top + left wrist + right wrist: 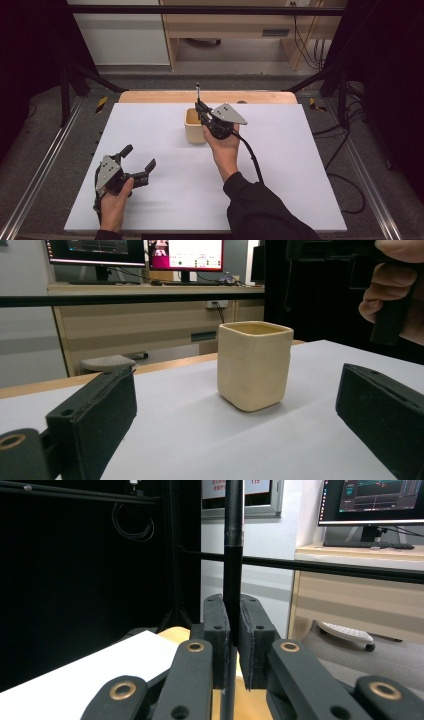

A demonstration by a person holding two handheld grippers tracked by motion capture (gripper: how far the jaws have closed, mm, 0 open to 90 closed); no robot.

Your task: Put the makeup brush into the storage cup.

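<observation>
White surface (165, 200) | my right tongs (233, 630) clamped on a thin dark rod (233, 540), just above the cream cup (194, 127) | my left tongs (138, 159) gaping wide, empty, cup well ahead.

Cream cup (195, 127) mid-frame, black pen (233, 555) in black jaws, white mat (150, 165) on a tan wood table (150, 96).

A white worktop (280, 190) with a wooden strip along its far edge carries one cream, square-mouthed cup (194, 127), standing upright near the far middle
</observation>
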